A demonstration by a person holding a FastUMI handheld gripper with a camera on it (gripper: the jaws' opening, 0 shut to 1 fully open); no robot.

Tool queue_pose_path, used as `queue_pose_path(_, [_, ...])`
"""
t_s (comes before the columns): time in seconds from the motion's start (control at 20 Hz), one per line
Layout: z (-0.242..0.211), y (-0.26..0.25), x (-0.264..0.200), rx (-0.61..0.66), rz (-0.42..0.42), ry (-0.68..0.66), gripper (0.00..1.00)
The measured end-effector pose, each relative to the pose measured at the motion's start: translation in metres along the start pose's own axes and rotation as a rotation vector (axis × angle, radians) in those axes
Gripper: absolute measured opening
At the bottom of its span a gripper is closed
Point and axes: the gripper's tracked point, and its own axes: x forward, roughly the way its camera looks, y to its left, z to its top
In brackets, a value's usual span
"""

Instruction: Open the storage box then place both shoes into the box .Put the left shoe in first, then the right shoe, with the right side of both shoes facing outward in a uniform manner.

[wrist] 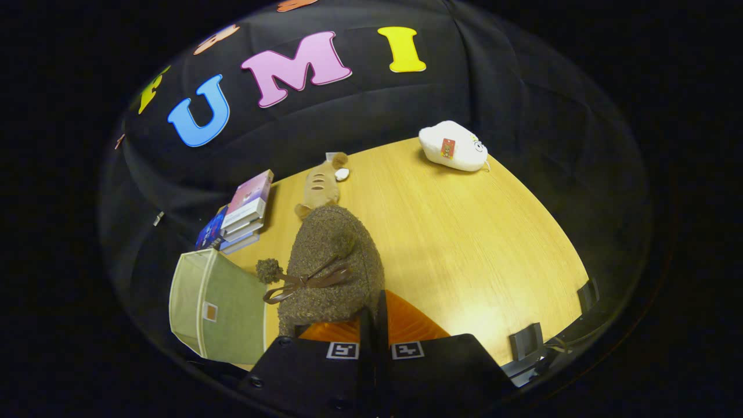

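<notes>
Between the claw's two fingers, which stand drawn close together, you hold a shoe (334, 261) by the rim of its opening. The claw (374, 325) is clamped on that shoe: the fingers pinch the edge where the orange lining shows, and the body of the shoe hangs ahead of them, above the desk (464, 232).

Step in hand, by my judgement: carrying one shoe toward the storage box (217, 305). The box stands at the near left corner of the desk, just beside the shoe, with its open top showing a pale interior. I judge the opening step complete. Whether this is the left or the right shoe, I cannot tell.

Next move, as I judge it: you need to bring the shoe over the box mouth, turn it so its right side faces outward, and lower it before parting the fingers. The grip is on a soft rim only, so expect the shoe to swing or sag as you turn.

Condition of the shoe: a fuzzy, brown, curly-textured slipper with a rounded toe, a thin dark ribbon bow across the top and a small pompom on its box side.

Other items noted: a stack of books (244, 212) along the left edge beyond the box, a tan plush toy (322, 186) just beyond the shoe, and a white plush toy (455, 146) near the far edge.
</notes>
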Motion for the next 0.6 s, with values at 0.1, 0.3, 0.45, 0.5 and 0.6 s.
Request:
queue_pose_path(0.1, [0.004,0.035,-0.01,0.015,0.032,-0.008,0.06])
queue_pose_path(0.3, [0.001,0.117,-0.025,0.037,0.14,0.005,0.06])
queue_pose_path(0.45, [-0.009,0.174,-0.027,0.039,0.218,0.036,0.06])
queue_pose_path(0.5, [-0.012,0.19,-0.026,0.031,0.237,0.045,0.06])
queue_pose_path(0.6, [-0.019,0.218,-0.024,0.011,0.271,0.072,0.06])
